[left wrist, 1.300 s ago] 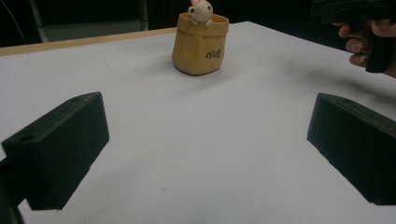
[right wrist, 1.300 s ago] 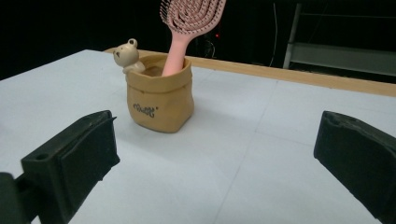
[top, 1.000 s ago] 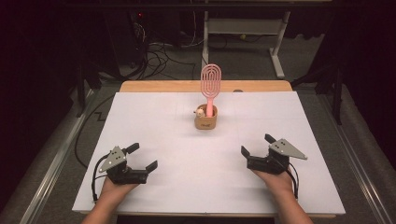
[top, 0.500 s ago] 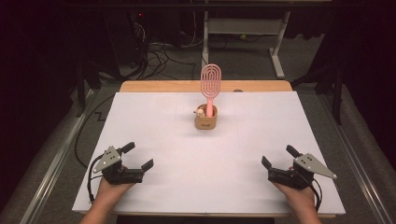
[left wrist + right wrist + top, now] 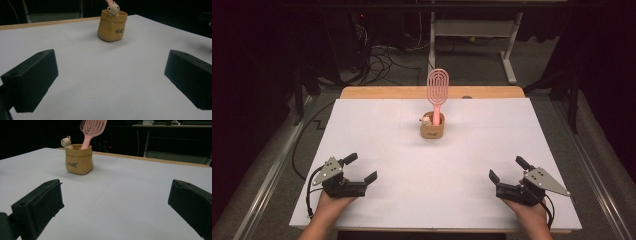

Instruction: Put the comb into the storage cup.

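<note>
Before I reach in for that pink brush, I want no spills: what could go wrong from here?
The hairbrush stands tall and leans in a small soft pouch, so a sideways pull may well tip the pouch over. A little figure perches on the pouch rim and could be knocked off. Both the left gripper and the right gripper sit open near the table's front edge, so the reach is long and the aim may drift.

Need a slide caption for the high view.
Both open grippers, left and right, rest near the table's front edge; pink hairbrush upright in tan pouch.
</note>
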The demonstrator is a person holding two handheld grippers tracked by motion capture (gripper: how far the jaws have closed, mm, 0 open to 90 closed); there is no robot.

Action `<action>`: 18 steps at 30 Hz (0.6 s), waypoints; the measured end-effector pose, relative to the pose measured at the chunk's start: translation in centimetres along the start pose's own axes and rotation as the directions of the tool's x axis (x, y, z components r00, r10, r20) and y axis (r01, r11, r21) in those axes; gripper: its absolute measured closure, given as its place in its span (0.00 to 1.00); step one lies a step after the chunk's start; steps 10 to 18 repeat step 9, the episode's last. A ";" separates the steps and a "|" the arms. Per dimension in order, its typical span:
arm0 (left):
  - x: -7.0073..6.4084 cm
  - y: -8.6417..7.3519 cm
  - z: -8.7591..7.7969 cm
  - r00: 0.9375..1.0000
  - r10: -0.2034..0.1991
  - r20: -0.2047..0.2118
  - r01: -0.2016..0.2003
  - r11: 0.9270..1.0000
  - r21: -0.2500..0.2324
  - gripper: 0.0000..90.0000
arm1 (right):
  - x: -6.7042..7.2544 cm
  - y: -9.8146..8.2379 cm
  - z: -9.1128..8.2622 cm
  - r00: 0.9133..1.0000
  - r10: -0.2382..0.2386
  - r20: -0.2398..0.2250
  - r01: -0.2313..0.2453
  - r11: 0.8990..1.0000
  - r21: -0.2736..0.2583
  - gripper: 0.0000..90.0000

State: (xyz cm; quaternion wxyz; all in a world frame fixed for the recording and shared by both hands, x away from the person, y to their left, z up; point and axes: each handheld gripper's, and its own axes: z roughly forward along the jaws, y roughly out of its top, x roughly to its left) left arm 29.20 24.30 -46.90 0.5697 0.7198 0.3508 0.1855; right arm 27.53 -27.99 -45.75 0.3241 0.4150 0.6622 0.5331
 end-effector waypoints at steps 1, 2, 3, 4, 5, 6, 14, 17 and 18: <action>0.0 0.0 0.0 1.000 0.001 0.001 -0.001 1.000 -0.003 0.00 | -0.1 0.0 -0.1 1.000 -0.003 0.005 0.003 1.000 -0.002 0.00; -0.1 0.0 -0.1 1.000 0.003 0.000 -0.003 1.000 -0.005 0.00 | -0.1 0.0 -0.2 1.000 -0.003 0.008 0.003 1.000 -0.004 0.00; -0.1 0.0 -0.1 1.000 0.003 0.000 -0.003 1.000 -0.008 0.00 | -0.1 0.0 -0.3 1.000 -0.002 0.011 0.002 1.000 -0.003 0.00; -0.1 0.0 -0.2 1.000 0.004 -0.001 -0.004 1.000 -0.007 0.00 | -0.2 0.0 -0.3 1.000 -0.005 0.013 0.005 1.000 -0.004 0.00; -0.1 0.0 -0.2 1.000 0.004 -0.002 -0.004 1.000 -0.006 0.00 | -0.2 0.0 -0.4 1.000 -0.004 0.018 0.004 1.000 0.000 0.00; -0.1 0.0 -0.2 1.000 0.003 -0.005 -0.003 1.000 -0.004 0.00 | -0.3 0.0 -0.4 1.000 -0.001 0.021 0.001 1.000 0.002 0.00; 0.0 0.0 -0.2 1.000 0.005 -0.012 -0.005 1.000 -0.002 0.00 | -0.3 0.0 -0.4 1.000 -0.005 0.027 0.005 1.000 0.002 0.00; 0.0 0.0 -0.2 1.000 0.005 -0.012 -0.005 1.000 -0.002 0.00 | -0.3 0.0 -0.4 1.000 -0.005 0.027 0.005 1.000 0.002 0.00; 0.0 0.0 -0.2 1.000 0.005 -0.012 -0.005 1.000 -0.002 0.00 | -0.3 0.0 -0.4 1.000 -0.005 0.027 0.005 1.000 0.002 0.00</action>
